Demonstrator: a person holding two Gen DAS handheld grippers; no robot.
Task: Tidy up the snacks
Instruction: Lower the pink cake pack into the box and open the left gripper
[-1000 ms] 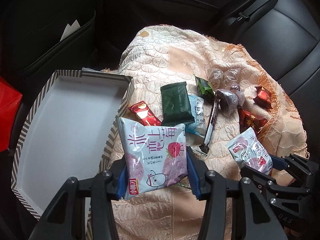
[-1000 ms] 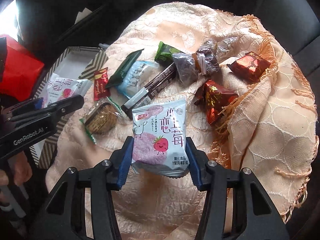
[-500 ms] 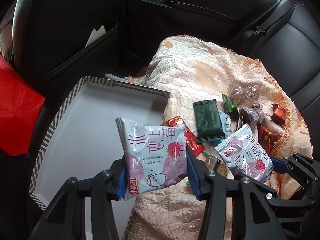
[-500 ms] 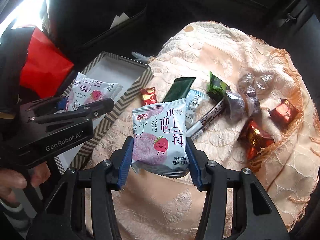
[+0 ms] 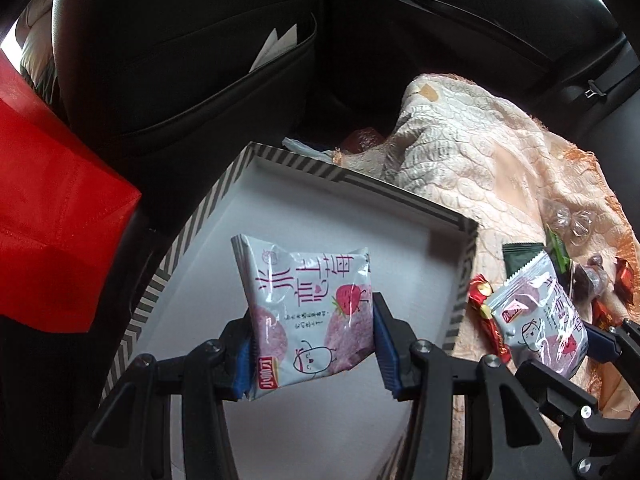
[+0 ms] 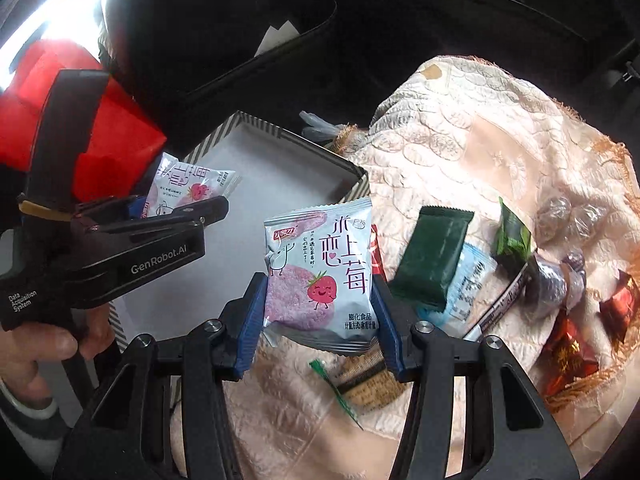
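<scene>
Box lying left, snacks lying right on the cloth

The box (image 5: 404, 196) is sitting left of the cloth (image 6: 460, 152), touching its edge. One packet (image 5: 308, 312) is hanging over the box, another (image 6: 320, 272) over the cloth's near left edge; loose snacks (image 6: 432, 258) are lying farther right. A bag (image 5: 52, 208) is standing left of the box.

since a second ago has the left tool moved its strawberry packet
Yes. The left tool has carried its strawberry packet leftward, off the peach cloth and over the striped box.

left tongs (image 5: 314, 344): clamped, tilted down | right tongs (image 6: 320, 316): clamped, tilted down
</scene>
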